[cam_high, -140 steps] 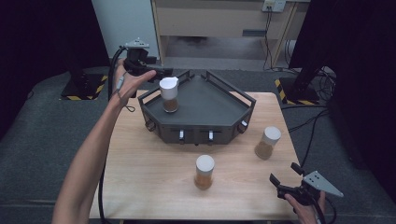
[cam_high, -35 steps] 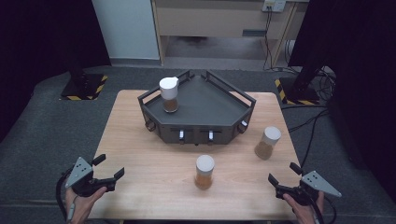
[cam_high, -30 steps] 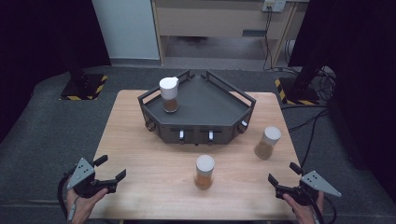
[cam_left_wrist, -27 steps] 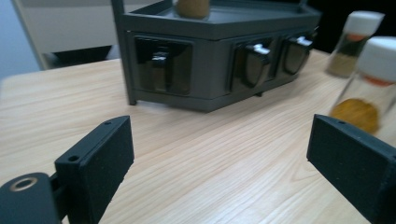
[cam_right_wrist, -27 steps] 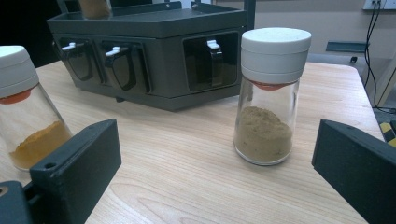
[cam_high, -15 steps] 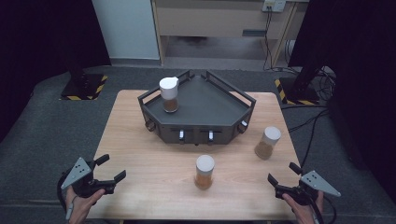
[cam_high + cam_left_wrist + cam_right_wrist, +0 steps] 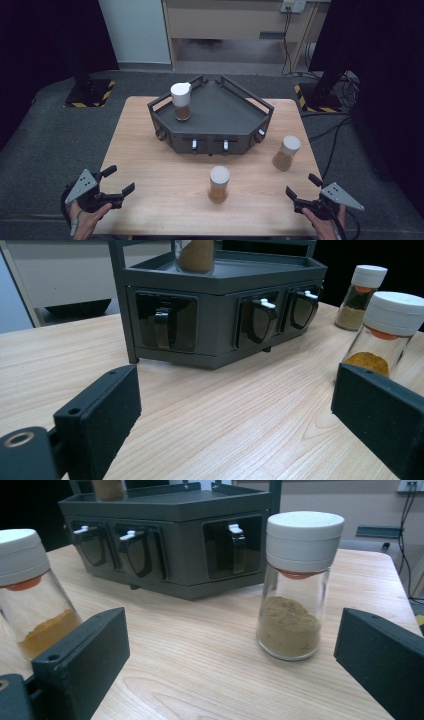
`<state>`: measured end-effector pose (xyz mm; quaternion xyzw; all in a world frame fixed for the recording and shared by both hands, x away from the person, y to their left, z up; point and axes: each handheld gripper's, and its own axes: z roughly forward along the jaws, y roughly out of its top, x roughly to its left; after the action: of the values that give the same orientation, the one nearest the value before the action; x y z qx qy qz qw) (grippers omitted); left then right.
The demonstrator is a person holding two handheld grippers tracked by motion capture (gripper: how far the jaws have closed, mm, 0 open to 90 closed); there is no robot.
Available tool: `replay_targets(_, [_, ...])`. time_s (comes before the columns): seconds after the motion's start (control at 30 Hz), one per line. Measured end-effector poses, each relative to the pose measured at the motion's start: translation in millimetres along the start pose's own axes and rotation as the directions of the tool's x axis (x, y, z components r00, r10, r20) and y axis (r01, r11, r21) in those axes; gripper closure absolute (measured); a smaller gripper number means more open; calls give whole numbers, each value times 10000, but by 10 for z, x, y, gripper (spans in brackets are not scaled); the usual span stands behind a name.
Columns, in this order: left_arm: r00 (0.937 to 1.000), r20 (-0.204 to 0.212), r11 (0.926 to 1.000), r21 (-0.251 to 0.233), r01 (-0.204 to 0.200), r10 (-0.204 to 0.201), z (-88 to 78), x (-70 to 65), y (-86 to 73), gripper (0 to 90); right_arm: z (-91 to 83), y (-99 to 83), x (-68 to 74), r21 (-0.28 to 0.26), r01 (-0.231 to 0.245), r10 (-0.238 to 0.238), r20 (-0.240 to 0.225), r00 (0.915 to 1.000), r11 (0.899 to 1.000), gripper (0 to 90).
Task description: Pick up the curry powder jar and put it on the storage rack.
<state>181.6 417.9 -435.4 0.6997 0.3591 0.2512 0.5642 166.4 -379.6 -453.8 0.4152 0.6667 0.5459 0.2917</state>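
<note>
Both sets of jaws stand wide apart and empty at the near corners of the counter. Ahead of the right gripper a brown-powder jar stands upright, nearest that hand. The orange-powder jar stands upright between the hands, well right of the left gripper.

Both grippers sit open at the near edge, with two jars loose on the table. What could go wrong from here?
1. The middle jar is tall and narrow; a jaw bumping it could tip it.
2. The right jar stands near the table's right edge, so a push might send it off.
3. The rack already holds a jar that could be knocked.
</note>
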Motion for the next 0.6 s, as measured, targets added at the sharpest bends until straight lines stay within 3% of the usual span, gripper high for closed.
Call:
replay_targets(0.43, [10000,-3,10000,4,80,-80,4,4,0,34,-7,18,-39,-134,111,-116,-346,9993,9998,14])
replay_targets(0.6, [9999,-40,9999,-24,120,-120,-1,7,1,31,-73,123,-63,-223,99,-112,-566,9983,9997,25])
